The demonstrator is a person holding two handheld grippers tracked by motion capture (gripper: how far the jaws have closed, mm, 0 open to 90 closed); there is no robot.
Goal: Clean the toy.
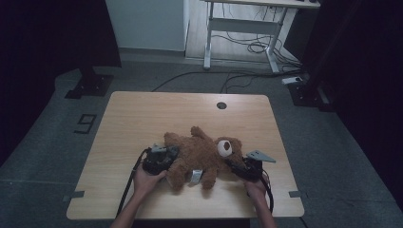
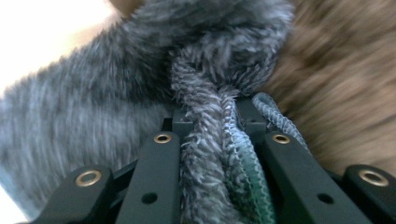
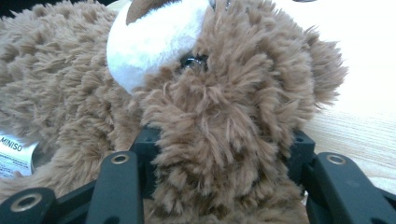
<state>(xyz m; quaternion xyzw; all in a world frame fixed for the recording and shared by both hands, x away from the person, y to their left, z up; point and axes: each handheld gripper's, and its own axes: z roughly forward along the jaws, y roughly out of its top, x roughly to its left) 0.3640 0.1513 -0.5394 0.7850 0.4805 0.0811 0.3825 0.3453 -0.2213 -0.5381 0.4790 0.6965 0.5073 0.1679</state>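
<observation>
Where the high view hides it, label (image 3: pixel 14 156) reads MINISO, teddy bear (image 3: pixel 224 116).

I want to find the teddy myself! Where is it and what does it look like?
Look at the light wooden table. Near its front edge, between the two black grippers, lies a fluffy brown plush teddy bear. Its white muzzle and white label mark it out.

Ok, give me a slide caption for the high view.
Two hand-held grippers, left gripper and right gripper, clamp a brown teddy bear lying on a wooden table.
</observation>
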